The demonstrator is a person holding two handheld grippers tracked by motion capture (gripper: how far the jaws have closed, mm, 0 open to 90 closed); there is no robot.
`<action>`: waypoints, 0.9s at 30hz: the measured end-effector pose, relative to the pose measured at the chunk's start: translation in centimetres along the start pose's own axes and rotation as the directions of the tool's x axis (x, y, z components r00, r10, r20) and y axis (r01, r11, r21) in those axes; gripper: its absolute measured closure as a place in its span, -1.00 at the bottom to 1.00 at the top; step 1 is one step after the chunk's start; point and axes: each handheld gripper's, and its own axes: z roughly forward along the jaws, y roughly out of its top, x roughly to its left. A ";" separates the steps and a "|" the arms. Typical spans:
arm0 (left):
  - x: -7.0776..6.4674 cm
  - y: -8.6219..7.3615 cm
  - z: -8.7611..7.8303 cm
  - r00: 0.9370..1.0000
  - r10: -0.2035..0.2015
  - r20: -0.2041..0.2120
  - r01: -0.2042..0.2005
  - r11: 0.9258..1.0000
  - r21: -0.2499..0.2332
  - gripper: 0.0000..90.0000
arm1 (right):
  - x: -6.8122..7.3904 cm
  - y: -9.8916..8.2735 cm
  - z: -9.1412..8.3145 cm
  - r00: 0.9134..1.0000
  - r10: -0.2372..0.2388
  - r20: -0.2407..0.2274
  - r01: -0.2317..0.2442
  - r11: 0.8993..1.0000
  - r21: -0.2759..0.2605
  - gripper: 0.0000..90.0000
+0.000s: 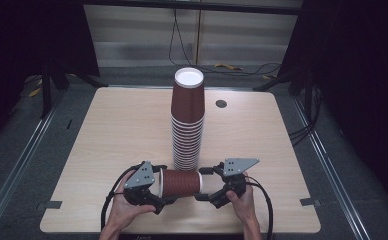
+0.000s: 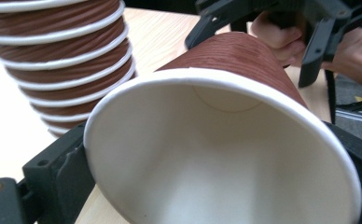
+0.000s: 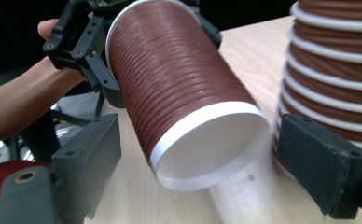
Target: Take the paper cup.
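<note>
a single brown paper cup [image 1: 181,183] is lying on its side low in the middle of the high view, held just above the pale wooden table [image 1: 117,130] between two hand-held tongs. the left tongs [image 1: 158,187] are gripping the cup at its wide, white-rimmed mouth; in the left gripper view that open mouth [image 2: 226,154] is sitting between the black jaws, pressed against them on both sides. the right tongs [image 1: 205,184] are standing spread around the cup's narrow base, and in the right gripper view the base [image 3: 212,144] is hanging between the two jaws with a gap on each side, so they are released. a hand [image 1: 124,207] is holding each tool from the bottom edge of the frame, the other hand [image 1: 244,202] at lower right. just behind the cup, a tall stack of upside-down brown cups [image 1: 187,120] is rising through the centre of the frame, standing on the table. a small dark round grommet [image 1: 221,103] is sitting in the tabletop to the upper right of the stack.
</note>
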 end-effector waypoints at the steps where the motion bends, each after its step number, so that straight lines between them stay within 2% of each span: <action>1: 0.2 -0.1 -0.1 1.000 -0.013 -0.001 0.013 1.000 0.002 -0.92 | 0.0 0.0 -0.1 1.000 0.002 0.015 -0.002 1.000 -0.004 -0.70; 7: 0.8 -0.4 -0.8 0.999 -0.045 -0.025 0.046 0.999 0.026 -0.92 | -0.2 -0.6 -0.6 0.993 0.015 0.114 -0.012 1.000 -0.026 -0.70; 10: 1.2 -0.5 -1.2 0.997 -0.072 -0.023 0.073 0.997 0.029 -0.92 | -0.2 -0.8 -1.0 0.985 0.014 0.172 -0.007 0.999 -0.042 -0.70; 12: 1.4 -0.6 -1.3 0.996 -0.081 -0.028 0.082 0.996 0.033 -0.92 | -0.2 -0.9 -1.2 0.982 0.020 0.188 -0.010 0.998 -0.054 -0.70; 15: 1.5 -0.7 -1.6 0.996 -0.083 -0.036 0.085 0.995 0.051 -0.92 | -0.1 -1.2 -1.7 0.972 0.026 0.233 -0.009 0.997 -0.073 -0.70; 17: 1.6 -0.8 -1.7 0.995 -0.086 -0.043 0.088 0.994 0.062 -0.92 | -0.2 -1.3 -1.7 0.971 0.033 0.239 -0.014 0.997 -0.081 -0.70; 19: 1.8 -0.9 -2.0 0.995 -0.088 -0.048 0.091 0.993 0.074 -0.92 | -0.2 -1.5 -1.9 0.963 0.037 0.269 -0.015 0.996 -0.084 -0.70; 22: 2.1 -1.0 -2.4 0.994 -0.094 -0.057 0.099 0.991 0.085 -0.92 | -0.2 -1.9 -2.3 0.958 0.042 0.285 -0.011 0.994 -0.110 -0.71; 24: 2.4 -1.0 -2.7 0.993 -0.101 -0.064 0.106 0.990 0.088 -0.92 | -0.1 -2.0 -2.5 0.944 0.048 0.328 -0.010 0.993 -0.117 -0.70; 27: 2.8 -1.0 -3.2 0.991 -0.109 -0.074 0.115 0.989 0.088 -0.92 | 0.0 -2.3 -2.8 0.934 0.052 0.354 -0.009 0.993 -0.122 -0.71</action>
